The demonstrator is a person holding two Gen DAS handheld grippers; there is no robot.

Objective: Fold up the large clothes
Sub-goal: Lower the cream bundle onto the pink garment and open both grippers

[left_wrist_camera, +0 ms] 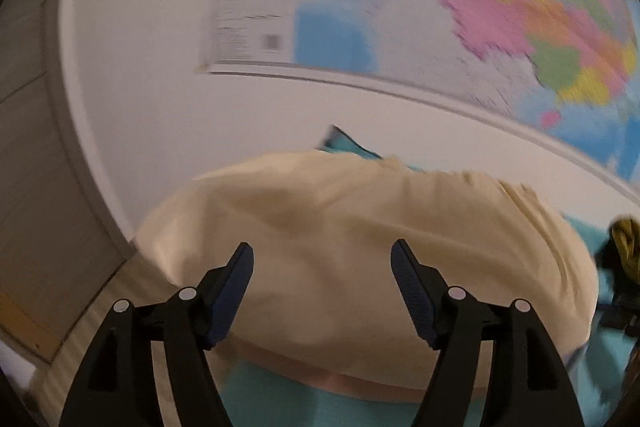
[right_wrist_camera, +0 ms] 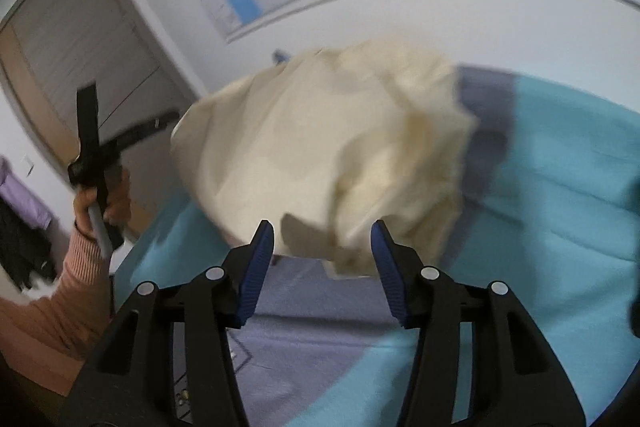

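Gaping wide, the left gripper [left_wrist_camera: 322,287] held nothing, and the right gripper [right_wrist_camera: 322,267] stood half-open, also empty. Beyond both lay the cream garment [right_wrist_camera: 320,147], bunched on the turquoise bed sheet [right_wrist_camera: 560,207] below the wall map [left_wrist_camera: 520,7]. With 2 empty grippers, its loose heap could probably slump, spoiling any fold.

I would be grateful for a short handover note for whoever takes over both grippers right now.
Left gripper: open, nothing between its fingers.
Right gripper: open, empty too.
The cream garment lies bunched in a heap on the turquoise bed cover, just beyond both grippers, below the wall map.
Done: no neat fold shows yet.
Left: probably spread the garment flat, then fold it.
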